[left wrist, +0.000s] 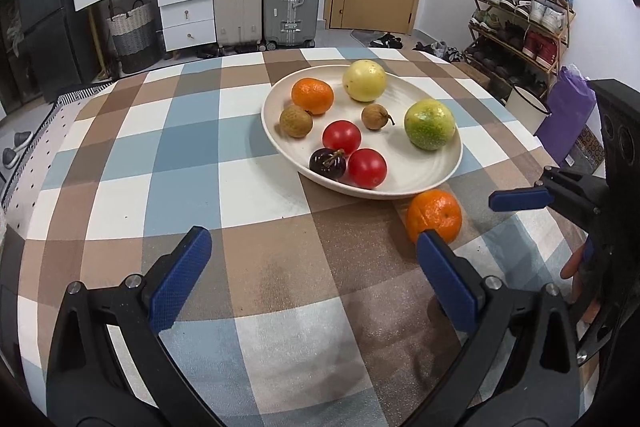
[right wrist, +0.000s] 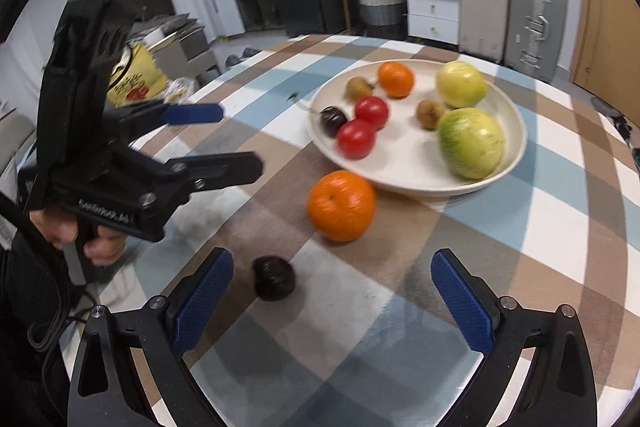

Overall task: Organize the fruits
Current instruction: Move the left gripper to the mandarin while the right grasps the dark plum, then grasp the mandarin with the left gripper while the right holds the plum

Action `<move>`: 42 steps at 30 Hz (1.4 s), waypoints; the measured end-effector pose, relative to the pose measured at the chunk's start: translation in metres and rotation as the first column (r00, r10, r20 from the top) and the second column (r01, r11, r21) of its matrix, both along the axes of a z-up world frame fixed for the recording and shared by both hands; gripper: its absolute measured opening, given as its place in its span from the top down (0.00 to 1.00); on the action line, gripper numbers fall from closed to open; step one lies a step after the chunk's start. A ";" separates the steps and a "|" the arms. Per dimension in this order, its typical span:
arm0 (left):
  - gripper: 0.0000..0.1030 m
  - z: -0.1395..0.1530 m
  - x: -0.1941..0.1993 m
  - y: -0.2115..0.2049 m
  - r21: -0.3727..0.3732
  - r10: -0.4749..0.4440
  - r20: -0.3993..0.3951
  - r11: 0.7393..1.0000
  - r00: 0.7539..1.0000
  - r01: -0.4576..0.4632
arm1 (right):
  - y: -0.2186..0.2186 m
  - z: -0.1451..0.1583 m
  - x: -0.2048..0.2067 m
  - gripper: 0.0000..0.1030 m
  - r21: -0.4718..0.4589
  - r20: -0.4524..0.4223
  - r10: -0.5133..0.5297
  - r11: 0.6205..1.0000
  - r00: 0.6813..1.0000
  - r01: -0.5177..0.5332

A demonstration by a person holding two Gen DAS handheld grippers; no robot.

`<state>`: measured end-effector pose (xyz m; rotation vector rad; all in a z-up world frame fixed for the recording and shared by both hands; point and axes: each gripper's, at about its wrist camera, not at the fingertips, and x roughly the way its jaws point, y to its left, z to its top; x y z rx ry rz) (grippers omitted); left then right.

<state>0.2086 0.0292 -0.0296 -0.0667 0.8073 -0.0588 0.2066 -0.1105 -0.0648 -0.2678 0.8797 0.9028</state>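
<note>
Most of the fruit already sits gathered in the cream plate (left wrist: 436, 183): a tangerine (left wrist: 312, 95), a yellow round fruit (left wrist: 364, 80), a green-yellow one (left wrist: 429, 124), two tomatoes (left wrist: 341, 137), two small brown longan-like fruits (left wrist: 295, 121) and a dark mangosteen-like fruit (left wrist: 327, 164). Two pieces lie loose on the checked tablecloth (left wrist: 180, 155), which is probably why both tools face this side of the plate: an orange (right wrist: 341, 205) just beside the plate's near rim, and a small dark fruit (right wrist: 274, 277) nearer the right gripper (right wrist: 332, 301). That gripper's jaws stand wide and empty, the dark fruit just ahead of its left finger, so it looks set up for a pick. The left gripper (left wrist: 314, 281) is also spread wide with nothing held, its right finger overlapping the orange's lower edge in the left wrist view; whether they touch I cannot tell. The right wrist view is motion-blurred, so the dark fruit's kind is uncertain, and it is out of sight in the left view.
</note>
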 end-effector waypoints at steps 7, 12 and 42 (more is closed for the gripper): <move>0.01 -0.003 0.002 -0.002 0.007 -0.002 -0.011 1.000 1.000 0.002 | 0.012 -0.008 -0.011 0.29 -0.042 0.002 0.063 0.997 0.998 -0.063; 0.01 -0.005 0.004 -0.002 0.004 -0.004 -0.018 1.000 1.000 0.004 | 0.017 -0.011 -0.018 0.48 -0.060 0.020 0.094 0.994 0.995 -0.092; 0.01 -0.010 0.007 -0.004 -0.012 -0.009 -0.021 1.000 1.000 0.009 | -0.029 0.034 0.002 0.76 0.154 0.128 -0.088 0.986 0.988 0.068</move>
